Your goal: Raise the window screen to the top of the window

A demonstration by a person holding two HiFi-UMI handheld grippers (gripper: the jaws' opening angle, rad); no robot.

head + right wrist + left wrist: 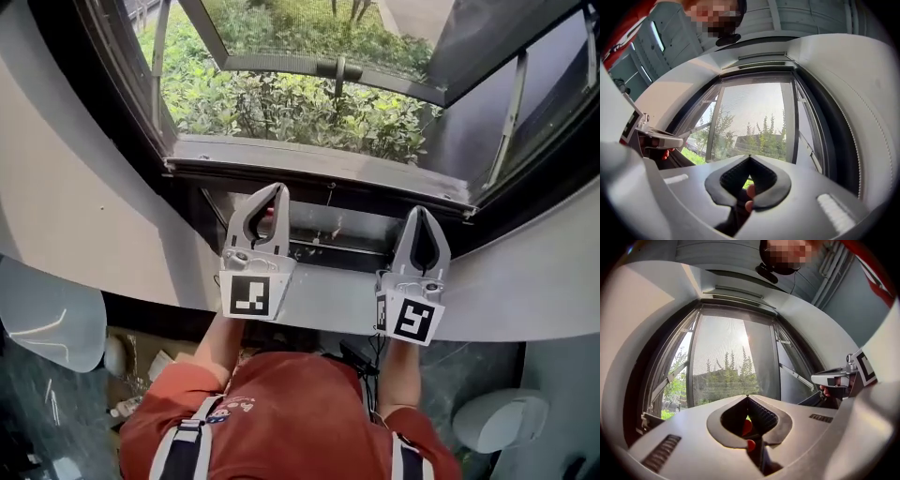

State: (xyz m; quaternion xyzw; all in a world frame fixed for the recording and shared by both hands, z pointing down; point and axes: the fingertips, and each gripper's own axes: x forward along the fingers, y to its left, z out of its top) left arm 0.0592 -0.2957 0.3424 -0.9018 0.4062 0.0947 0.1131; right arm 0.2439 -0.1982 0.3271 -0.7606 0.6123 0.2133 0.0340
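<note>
Spanning the opening between the dark frame uprights, the window screen [726, 357] is seen in both gripper views as a fine grey mesh, through which sky, trees and a hedge are viewed. Its lower edge is hidden behind the gripper bodies, so how high it sits cannot be told.

In the head view a grey horizontal rail [319, 161] is seen across the foot of the opening. Green bushes [281, 112] lie beyond it, and an outward-swung sash [281, 64] with a dark handle [339, 70] is seen above.

Just below that rail the left gripper [278, 190] and the right gripper [421, 214] are held side by side, well apart, both pointed at the window. The left gripper's jaws are pressed together at the tips with nothing between them, and the same is shown for the right gripper. Only the holder's fingertips are glimpsed through the gaps behind the pads. Whether either tip touches the frame cannot be made out.

Both tools are carried over a pale curved ledge [525, 291], and the person's red shirt [300, 412] is seen at the bottom of the head view.
</note>
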